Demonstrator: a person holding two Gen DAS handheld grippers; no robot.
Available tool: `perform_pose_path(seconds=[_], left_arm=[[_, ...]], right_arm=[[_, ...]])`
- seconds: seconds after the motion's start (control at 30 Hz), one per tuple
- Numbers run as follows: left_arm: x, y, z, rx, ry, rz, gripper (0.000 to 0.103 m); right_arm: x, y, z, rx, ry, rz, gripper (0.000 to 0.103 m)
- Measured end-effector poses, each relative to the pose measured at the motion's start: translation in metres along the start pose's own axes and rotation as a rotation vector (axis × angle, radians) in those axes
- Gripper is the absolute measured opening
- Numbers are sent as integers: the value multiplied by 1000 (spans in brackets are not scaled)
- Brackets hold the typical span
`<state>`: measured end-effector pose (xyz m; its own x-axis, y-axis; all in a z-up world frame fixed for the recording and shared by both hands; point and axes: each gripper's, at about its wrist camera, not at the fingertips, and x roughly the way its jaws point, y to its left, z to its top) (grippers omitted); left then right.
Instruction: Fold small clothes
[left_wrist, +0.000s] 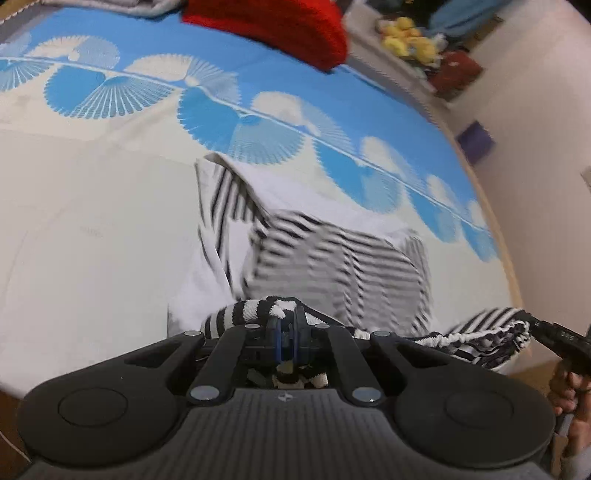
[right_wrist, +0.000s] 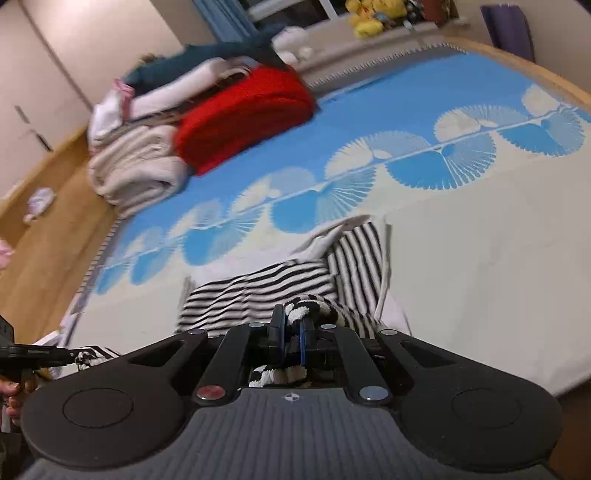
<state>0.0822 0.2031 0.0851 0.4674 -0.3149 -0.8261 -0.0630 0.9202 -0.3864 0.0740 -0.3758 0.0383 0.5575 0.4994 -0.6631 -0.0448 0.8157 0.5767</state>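
We see the striped garment lying crumpled on the blue-and-white bedspread, its near edge lifted between our two tools. The left tool is clamped on one striped corner; the right tool is clamped on the other. Beyond the garment, toward the head of the bed, sits a red blanket, with a cream blanket just beside it. Yellow plush toys sit farther back, off the bed.
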Motion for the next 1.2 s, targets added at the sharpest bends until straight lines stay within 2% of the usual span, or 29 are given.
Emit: perform_pose_path(seconds=[0.1, 0.2, 0.27, 0.33, 0.37, 0.4, 0.47, 0.57, 0.6, 0.63, 0.67, 0.7, 0.73, 0.83, 0.93, 1.1, 1.2], left_arm=[[53, 18, 39, -78, 12, 10, 8], [87, 38, 57, -133, -8, 21, 15], [95, 47, 63, -193, 16, 49, 17], [86, 52, 68, -223, -21, -4, 25], [81, 52, 69, -208, -48, -21, 33], [74, 50, 69, -176, -77, -16, 42], [64, 45, 67, -94, -111, 10, 51], [56, 39, 59, 15, -115, 24, 52], [56, 36, 55, 62, -112, 29, 57], [53, 29, 47, 107, -107, 34, 61], [54, 22, 39, 150, -100, 45, 72], [56, 18, 33, 195, -96, 62, 79], [59, 12, 26, 248, -95, 88, 80], [75, -4, 12, 385, -76, 168, 83], [94, -17, 3, 500, -84, 267, 83], [119, -29, 8, 559, -101, 348, 83], [126, -36, 17, 561, -133, 358, 83]], right_arm=[[67, -12, 31, 47, 32, -68, 7], [119, -23, 40, 56, 46, -123, 9], [141, -34, 37, 92, 48, -154, 15], [150, -41, 38, 121, 67, -194, 20], [146, -42, 41, 132, 31, -191, 22], [139, -42, 44, 137, -11, -178, 22], [132, -39, 48, 103, -50, -171, 24], [123, -34, 42, 7, -55, -171, 25], [122, -32, 40, -35, -43, -162, 26], [120, -29, 36, -93, -33, -151, 29], [117, -25, 31, -147, -26, -142, 33], [117, -22, 25, -198, -15, -137, 46], [119, -18, 18, -253, 7, -145, 54], [126, -7, -1, -400, 41, -203, 54], [134, 3, -9, -495, 31, -226, 55], [156, 20, -15, -598, 55, -234, 55], [173, 27, -13, -610, 89, -222, 55]])
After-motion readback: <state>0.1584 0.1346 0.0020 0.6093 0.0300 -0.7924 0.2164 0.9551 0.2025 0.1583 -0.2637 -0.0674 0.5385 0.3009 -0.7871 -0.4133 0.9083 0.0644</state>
